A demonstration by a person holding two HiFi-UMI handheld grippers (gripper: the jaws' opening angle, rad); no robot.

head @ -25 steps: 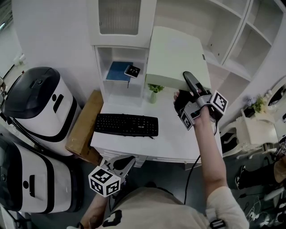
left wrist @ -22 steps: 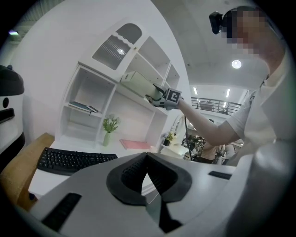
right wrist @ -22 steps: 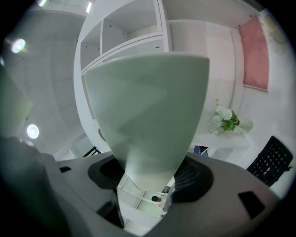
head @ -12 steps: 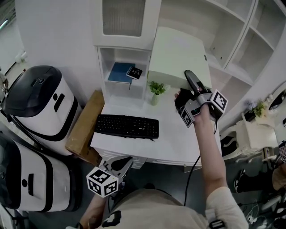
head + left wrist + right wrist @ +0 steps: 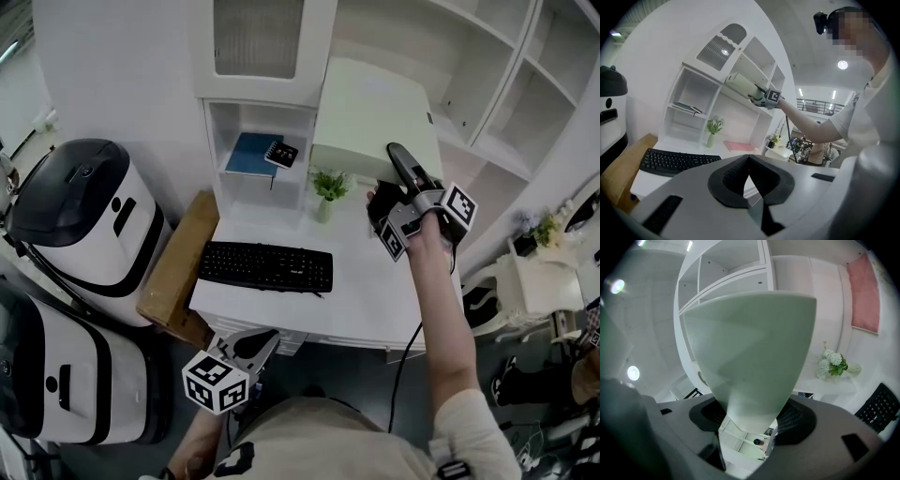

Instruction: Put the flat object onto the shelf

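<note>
The flat object (image 5: 375, 112) is a wide pale green panel, held up in front of the white shelving (image 5: 487, 84) above the desk. My right gripper (image 5: 401, 171) is shut on its near edge, and in the right gripper view the panel (image 5: 750, 348) fans out from between the black pads (image 5: 794, 420) and hides most of the shelf compartments (image 5: 726, 268). My left gripper (image 5: 251, 345) hangs low below the desk's front edge, shut with nothing in it. From the left gripper view (image 5: 749, 161) the panel (image 5: 740, 84) shows far off, at shelf height.
On the white desk (image 5: 366, 300) lie a black keyboard (image 5: 265, 264) and a small vase of flowers (image 5: 328, 192). A blue book (image 5: 248, 152) and a black notepad (image 5: 281, 154) sit in the left cubby. A cardboard box (image 5: 178, 262) and two white-and-black machines (image 5: 80, 216) stand at the left.
My right gripper has carried the green panel slightly further toward the shelving. The left gripper has stayed where it was.
</note>
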